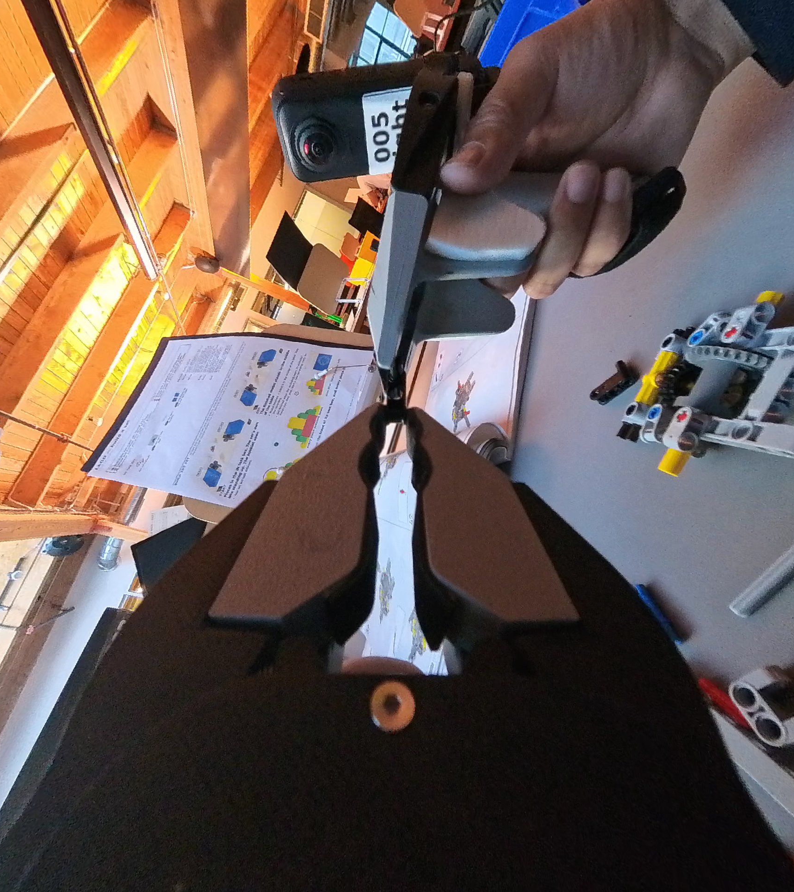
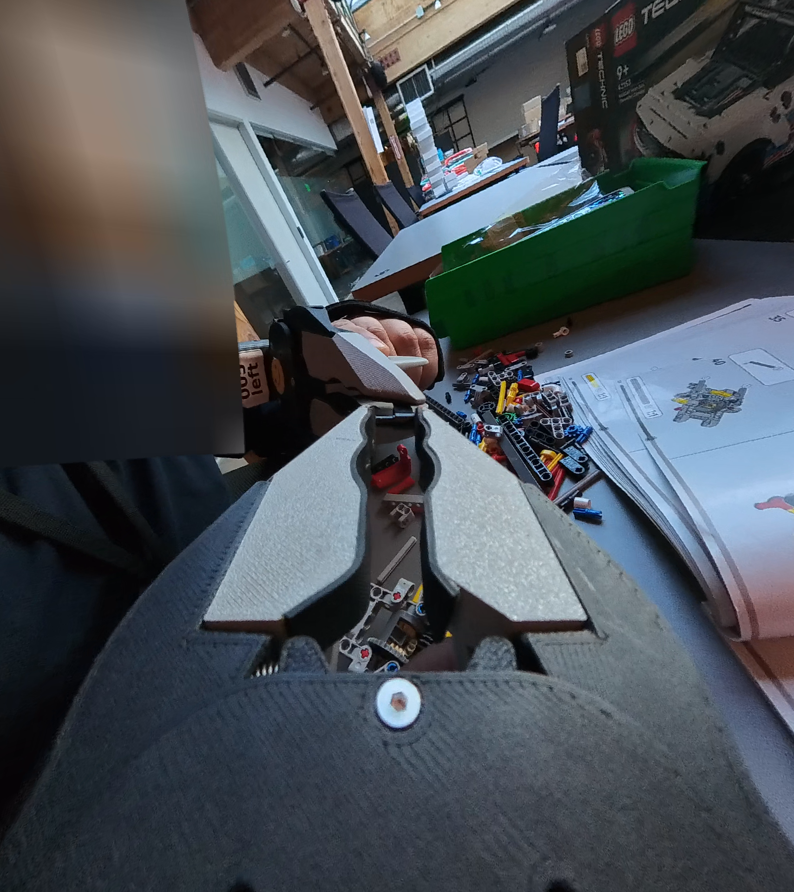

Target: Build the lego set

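My left gripper (image 1: 395, 419) is shut on a small black piece (image 1: 393, 408) at its fingertips, held above the grey table (image 1: 675, 507). My right gripper (image 1: 392, 386) comes down from above and meets it tip to tip, with a hand on its handle. In the right wrist view my right gripper (image 2: 395, 415) has its jaws a little apart. The small black piece (image 2: 404, 411) stands between its tips, and I see no firm press on it. My left gripper (image 2: 416, 401) reaches in from the left there.
A half-built grey and yellow model (image 1: 713, 386), a black part (image 1: 612, 381), a grey rod (image 1: 786, 569) and a white connector (image 1: 761, 709) lie on the table. A pile of loose parts (image 2: 530, 415), an open booklet (image 2: 723, 434), a green bin (image 2: 568, 270) and a printed sheet (image 1: 240, 410) stand around. Both grippers' tips are close together, under 4 cm apart.
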`<action>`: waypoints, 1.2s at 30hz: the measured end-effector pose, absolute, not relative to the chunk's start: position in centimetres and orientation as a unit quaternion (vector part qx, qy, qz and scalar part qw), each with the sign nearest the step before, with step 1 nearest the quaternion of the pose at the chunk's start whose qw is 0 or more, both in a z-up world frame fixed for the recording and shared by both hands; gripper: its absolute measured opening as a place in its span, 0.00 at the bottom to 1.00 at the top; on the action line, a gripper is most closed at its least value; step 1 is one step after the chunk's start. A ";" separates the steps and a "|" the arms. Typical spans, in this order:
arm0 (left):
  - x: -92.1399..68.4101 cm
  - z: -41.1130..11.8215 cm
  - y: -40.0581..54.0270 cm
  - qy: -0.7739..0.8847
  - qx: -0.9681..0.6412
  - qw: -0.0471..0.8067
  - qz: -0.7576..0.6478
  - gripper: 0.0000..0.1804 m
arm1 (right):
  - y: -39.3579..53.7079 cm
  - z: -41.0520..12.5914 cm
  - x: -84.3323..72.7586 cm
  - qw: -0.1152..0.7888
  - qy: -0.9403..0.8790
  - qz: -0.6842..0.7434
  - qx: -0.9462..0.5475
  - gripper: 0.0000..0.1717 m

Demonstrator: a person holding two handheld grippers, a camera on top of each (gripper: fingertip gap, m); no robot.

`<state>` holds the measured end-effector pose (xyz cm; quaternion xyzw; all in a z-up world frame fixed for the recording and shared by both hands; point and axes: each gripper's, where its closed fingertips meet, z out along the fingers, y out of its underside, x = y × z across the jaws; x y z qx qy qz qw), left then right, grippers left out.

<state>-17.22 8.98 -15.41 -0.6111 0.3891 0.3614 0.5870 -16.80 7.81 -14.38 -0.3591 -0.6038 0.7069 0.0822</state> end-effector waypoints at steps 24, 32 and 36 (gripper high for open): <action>-13.5 -19.7 7.0 0.465 -0.678 0.561 0.102 0.03 | 5.9 -18.3 -14.0 -0.048 -0.690 0.629 -0.355 0.13; -11.7 -22.0 6.0 0.502 -0.691 0.518 0.038 0.03 | 5.6 -20.9 -12.7 -0.153 -0.732 0.540 -0.387 0.16; -11.5 -21.5 5.7 0.492 -0.693 0.527 0.005 0.03 | 4.7 -20.8 -11.7 -0.213 -0.742 0.518 -0.369 0.12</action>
